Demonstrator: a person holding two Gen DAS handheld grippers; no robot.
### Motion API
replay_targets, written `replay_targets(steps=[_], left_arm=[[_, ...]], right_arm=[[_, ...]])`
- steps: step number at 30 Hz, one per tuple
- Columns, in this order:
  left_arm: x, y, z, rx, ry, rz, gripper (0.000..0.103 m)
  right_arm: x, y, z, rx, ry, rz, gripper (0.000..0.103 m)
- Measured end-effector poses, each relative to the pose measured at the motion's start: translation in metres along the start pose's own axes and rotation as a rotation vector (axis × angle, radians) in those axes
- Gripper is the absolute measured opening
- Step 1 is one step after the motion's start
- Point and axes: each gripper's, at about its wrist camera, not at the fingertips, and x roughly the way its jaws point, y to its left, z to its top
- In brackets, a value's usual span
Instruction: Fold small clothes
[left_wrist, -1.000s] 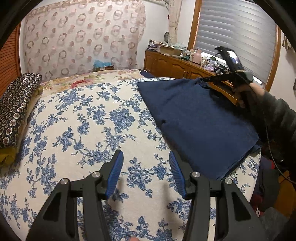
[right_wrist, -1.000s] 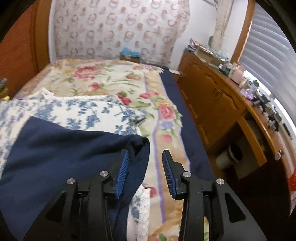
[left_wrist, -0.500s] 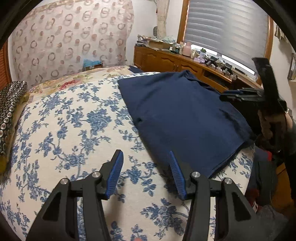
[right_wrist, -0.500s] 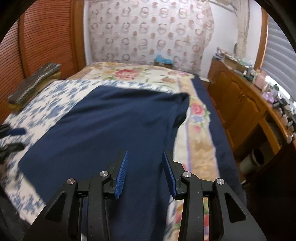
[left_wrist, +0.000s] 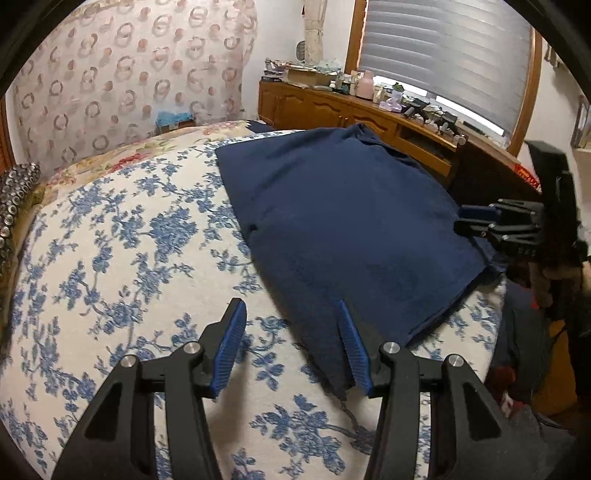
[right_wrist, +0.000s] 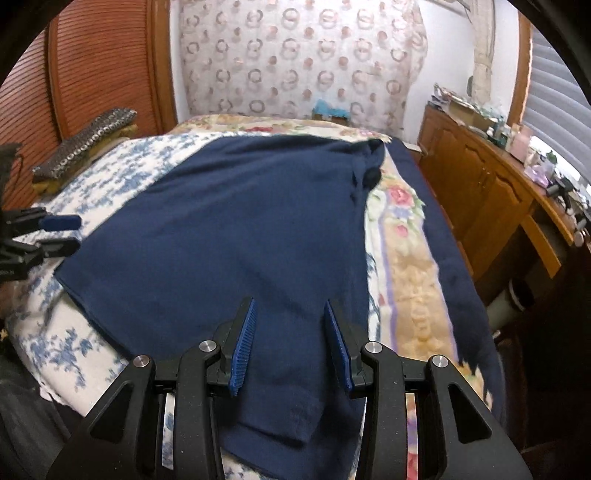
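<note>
A navy blue garment (left_wrist: 343, 221) lies spread flat on the blue-flowered bedspread (left_wrist: 122, 251); it also shows in the right wrist view (right_wrist: 236, 229). My left gripper (left_wrist: 291, 314) is open and empty, low over the garment's near left corner, its right finger above the cloth. My right gripper (right_wrist: 290, 310) is open and empty, just above the garment's near right corner; it also shows at the far right in the left wrist view (left_wrist: 476, 219). The left gripper shows at the left edge of the right wrist view (right_wrist: 55, 232).
A patterned cushion (right_wrist: 88, 144) lies by the wooden headboard (right_wrist: 92, 74). A wooden dresser (left_wrist: 332, 107) with clutter runs along the window side. A rose-patterned blanket (right_wrist: 402, 236) lies beside the garment. The bed edge drops off near my right gripper.
My right gripper has let go of the garment's far corner and pulled back to the near edge. My left gripper has moved right, up to the garment's near corner.
</note>
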Motion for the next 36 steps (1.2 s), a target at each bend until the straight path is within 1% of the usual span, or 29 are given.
replay_targets(steps=[4, 9, 10, 13, 14, 15, 17, 18, 19, 20, 22, 24, 25, 27, 32, 36], left_arm=[[0.001, -0.004, -0.003, 0.001, 0.018, -0.043, 0.050], [0.010, -0.013, -0.010, 0.024, 0.084, -0.063, 0.050], [0.010, -0.014, -0.011, 0.025, 0.091, -0.071, 0.048], [0.008, -0.019, -0.014, 0.042, 0.096, -0.082, 0.037], [0.008, -0.020, -0.015, 0.042, 0.100, -0.096, 0.032], [0.007, -0.020, -0.015, 0.041, 0.105, -0.111, 0.029], [0.005, -0.020, -0.017, 0.040, 0.111, -0.118, 0.018], [0.005, -0.020, -0.017, 0.037, 0.112, -0.122, 0.014], [0.003, -0.019, -0.016, 0.035, 0.107, -0.124, 0.008], [0.001, -0.019, -0.016, 0.032, 0.100, -0.135, 0.006], [-0.003, -0.020, -0.015, 0.033, 0.087, -0.139, 0.005], [-0.006, -0.022, -0.014, 0.045, 0.082, -0.130, 0.005], [-0.006, -0.023, -0.015, 0.051, 0.083, -0.125, 0.005], [-0.005, -0.024, -0.015, 0.050, 0.086, -0.123, 0.005], [0.000, -0.022, -0.015, 0.036, 0.099, -0.117, 0.006], [0.003, -0.023, -0.016, 0.042, 0.109, -0.102, 0.008]], right_arm=[[-0.002, -0.002, -0.004, 0.008, -0.002, -0.003, 0.038], [-0.005, -0.002, -0.003, 0.014, -0.010, -0.005, 0.038], [-0.008, 0.000, -0.003, 0.012, -0.015, -0.004, 0.039], [-0.012, 0.005, -0.002, 0.002, -0.027, 0.015, 0.047], [-0.013, 0.006, -0.001, -0.001, -0.029, 0.020, 0.048], [-0.014, 0.009, -0.001, -0.007, -0.030, 0.030, 0.048], [-0.015, 0.015, -0.001, -0.024, -0.029, 0.045, 0.050], [-0.014, 0.017, -0.002, -0.034, -0.024, 0.032, 0.050], [-0.013, 0.017, -0.003, -0.034, -0.018, 0.015, 0.050], [-0.012, 0.015, -0.005, -0.024, -0.013, 0.001, 0.051], [-0.011, 0.007, -0.010, -0.001, -0.002, -0.014, 0.053], [-0.010, 0.000, -0.016, 0.021, 0.019, -0.050, 0.053], [-0.009, -0.004, -0.020, 0.033, 0.030, -0.051, 0.053], [-0.009, -0.008, -0.026, 0.052, 0.048, -0.046, 0.053], [-0.009, -0.009, -0.035, 0.087, 0.066, 0.012, 0.053], [-0.011, -0.013, -0.037, 0.098, 0.066, 0.012, 0.053]])
